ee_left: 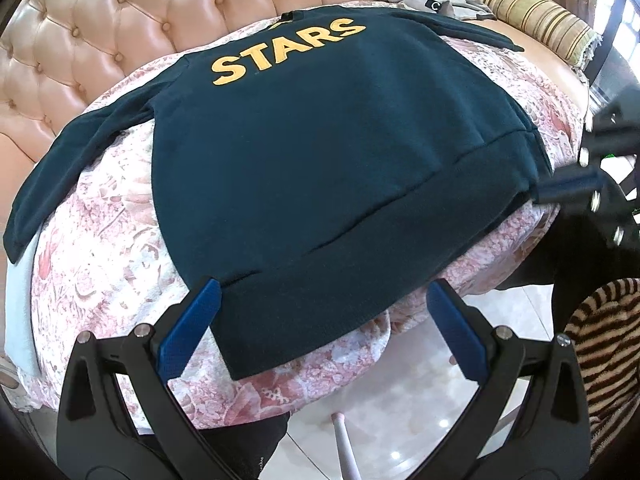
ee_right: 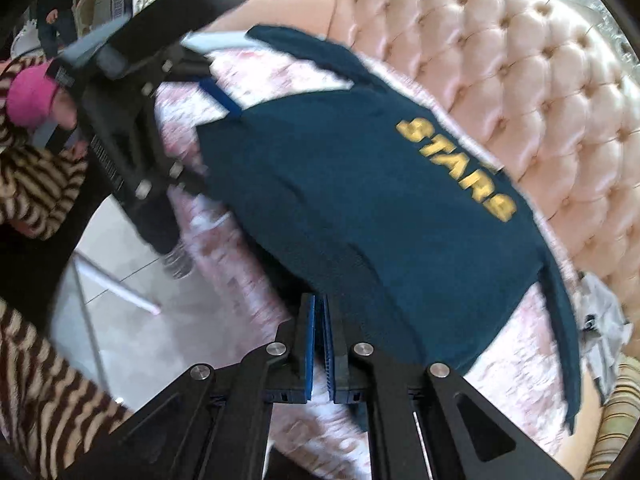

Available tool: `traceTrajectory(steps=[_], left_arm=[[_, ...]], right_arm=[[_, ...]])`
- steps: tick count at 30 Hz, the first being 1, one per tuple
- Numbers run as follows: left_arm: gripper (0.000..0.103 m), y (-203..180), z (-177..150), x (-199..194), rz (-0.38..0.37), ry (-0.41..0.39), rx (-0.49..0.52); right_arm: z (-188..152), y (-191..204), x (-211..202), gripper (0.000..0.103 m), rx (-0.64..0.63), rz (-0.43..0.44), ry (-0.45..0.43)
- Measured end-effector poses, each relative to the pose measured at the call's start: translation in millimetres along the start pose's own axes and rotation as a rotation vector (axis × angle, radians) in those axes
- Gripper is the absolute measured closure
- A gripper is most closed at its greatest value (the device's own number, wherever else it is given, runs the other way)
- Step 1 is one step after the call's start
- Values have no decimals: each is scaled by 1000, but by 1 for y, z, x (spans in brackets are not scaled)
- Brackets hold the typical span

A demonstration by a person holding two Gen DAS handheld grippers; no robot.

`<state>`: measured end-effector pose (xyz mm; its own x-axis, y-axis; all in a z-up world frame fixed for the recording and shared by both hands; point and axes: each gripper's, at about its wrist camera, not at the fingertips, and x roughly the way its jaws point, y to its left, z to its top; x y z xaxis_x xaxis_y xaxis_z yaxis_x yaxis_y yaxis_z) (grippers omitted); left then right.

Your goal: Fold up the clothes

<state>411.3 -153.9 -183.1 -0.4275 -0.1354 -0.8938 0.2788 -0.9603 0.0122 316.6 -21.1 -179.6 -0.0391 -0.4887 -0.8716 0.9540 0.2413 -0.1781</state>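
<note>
Floral sofa cover (ee_left: pixel 120 248), left tongs (ee_left: pixel 320 328) spread over sweatshirt (ee_left: pixel 320 140) hem, right tongs (ee_right: pixel 319 344) pinching hem

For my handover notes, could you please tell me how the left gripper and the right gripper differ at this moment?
The left gripper stands open, its blue pads wide apart over the near hem corner of the dark sweatshirt; the right gripper is shut, pads together at the hem's other corner. The left gripper's view is sharp; the right gripper's is blurred. Both have black frames, blue pads, and point down at the sweatshirt's hem.
</note>
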Motion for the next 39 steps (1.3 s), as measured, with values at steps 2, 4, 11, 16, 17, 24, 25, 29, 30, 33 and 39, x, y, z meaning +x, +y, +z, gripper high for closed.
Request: traceTrajectory(steps=[2,4,11,16,17,24,25,29,30,33,39], left_arm=[[0,1,1,1,2,1,4],[0,-1,3,-2,3,0,16],[0,-8,22,-8,-4,-30,40],[0,-40,14,-23,-59,-131,86],[0,-49,10,-30,-75,-180,101],[0,-90,6,-12,-134,-232,262],[0,-98,6,-8,-79,-248,314],[28,-113,3,-3,56,-335,391],[58,-115,3,-3,82,-356,394],[66,-118,9,15,188,-309,406],[43,-128,2,1,174,-351,490]], right_arm=[[-7,5,10,99,-13,9,31],[-10,6,16,99,-3,8,47],[2,1,2,28,-47,-218,21],[-4,30,-15,25,-142,-403,-32],[-7,37,-19,23,-143,-460,-38],[-36,17,-35,24,20,-657,41],[-40,12,-40,23,57,-670,39],[-51,2,-48,23,167,-689,15],[-52,1,-45,23,192,-659,14],[-50,0,-32,23,214,-590,20],[-43,0,-29,23,232,-538,-17]])
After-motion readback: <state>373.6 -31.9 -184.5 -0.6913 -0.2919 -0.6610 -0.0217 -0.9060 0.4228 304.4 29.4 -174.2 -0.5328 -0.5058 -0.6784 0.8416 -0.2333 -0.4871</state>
